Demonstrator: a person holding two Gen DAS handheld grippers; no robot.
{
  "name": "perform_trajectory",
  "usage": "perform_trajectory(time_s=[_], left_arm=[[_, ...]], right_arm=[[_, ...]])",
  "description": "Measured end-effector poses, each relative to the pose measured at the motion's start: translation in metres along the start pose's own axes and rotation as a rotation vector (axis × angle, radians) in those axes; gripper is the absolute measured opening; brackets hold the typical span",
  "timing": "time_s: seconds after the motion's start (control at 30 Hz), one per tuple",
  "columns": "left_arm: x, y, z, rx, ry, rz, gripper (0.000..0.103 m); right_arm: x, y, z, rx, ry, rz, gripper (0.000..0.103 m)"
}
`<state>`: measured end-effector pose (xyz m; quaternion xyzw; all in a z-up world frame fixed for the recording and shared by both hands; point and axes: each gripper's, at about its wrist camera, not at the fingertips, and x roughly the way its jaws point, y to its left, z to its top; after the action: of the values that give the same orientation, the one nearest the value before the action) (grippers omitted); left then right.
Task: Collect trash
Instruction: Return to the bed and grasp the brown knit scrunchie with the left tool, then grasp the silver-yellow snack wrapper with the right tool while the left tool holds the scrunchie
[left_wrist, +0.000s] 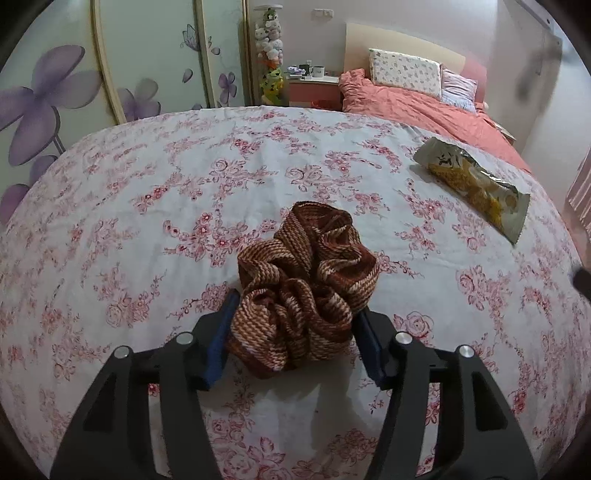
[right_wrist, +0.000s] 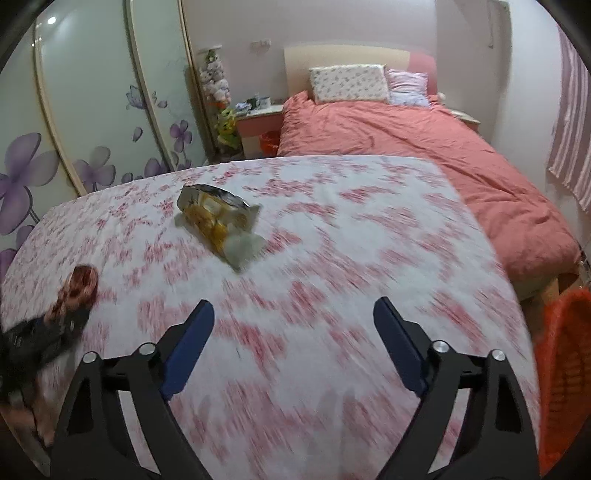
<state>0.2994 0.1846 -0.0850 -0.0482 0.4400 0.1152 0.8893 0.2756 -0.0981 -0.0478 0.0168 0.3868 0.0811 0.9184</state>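
Observation:
A crumpled brown striped cloth (left_wrist: 306, 295) lies on the floral tablecloth (left_wrist: 147, 206). My left gripper (left_wrist: 295, 314) has its blue pads on both sides of the cloth and is closed on it. A silver and yellow snack bag (left_wrist: 476, 184) lies to the far right of the cloth. In the right wrist view the same snack bag (right_wrist: 221, 221) lies ahead and to the left of my right gripper (right_wrist: 293, 314), which is open and empty above the tablecloth (right_wrist: 351, 240). The cloth (right_wrist: 79, 291) and left gripper show at the far left there.
An orange mesh basket (right_wrist: 565, 369) stands on the floor off the table's right edge. A bed with a coral duvet (right_wrist: 424, 147) lies behind the table. A nightstand (right_wrist: 258, 122) and a flowered wardrobe (right_wrist: 92, 122) stand at the back left.

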Motion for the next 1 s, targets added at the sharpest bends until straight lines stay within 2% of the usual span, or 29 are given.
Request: perform_trajectory(time_s=[0.13,0.3,0.47,0.57,0.8,1.0], left_arm=[[-0.001,-0.001,-0.001,0.002,0.001,0.001,0.060],[0.000,-0.001,-0.001,0.001,0.002,-0.001,0.060],[0.000,-0.001,-0.001,0.001,0.002,-0.003,0.060],[0.000,-0.001,-0.001,0.001,0.002,-0.003,0.061],[0.000,-0.001,-0.001,0.001,0.002,-0.004,0.062],[0.000,-0.001,-0.001,0.001,0.002,-0.003,0.063]], right_arm=[[0.038,0.020,0.028,-0.004,0.024,0.001,0.078],[0.068,0.029,0.044,0.015,0.059,0.024,0.068],[0.075,0.021,0.038,0.055,0.090,0.090,0.025],[0.063,0.012,0.030,0.070,0.083,0.137,0.010],[0.018,-0.019,-0.012,0.095,0.066,0.159,0.007],[-0.023,-0.045,-0.050,0.071,0.052,0.105,0.008]])
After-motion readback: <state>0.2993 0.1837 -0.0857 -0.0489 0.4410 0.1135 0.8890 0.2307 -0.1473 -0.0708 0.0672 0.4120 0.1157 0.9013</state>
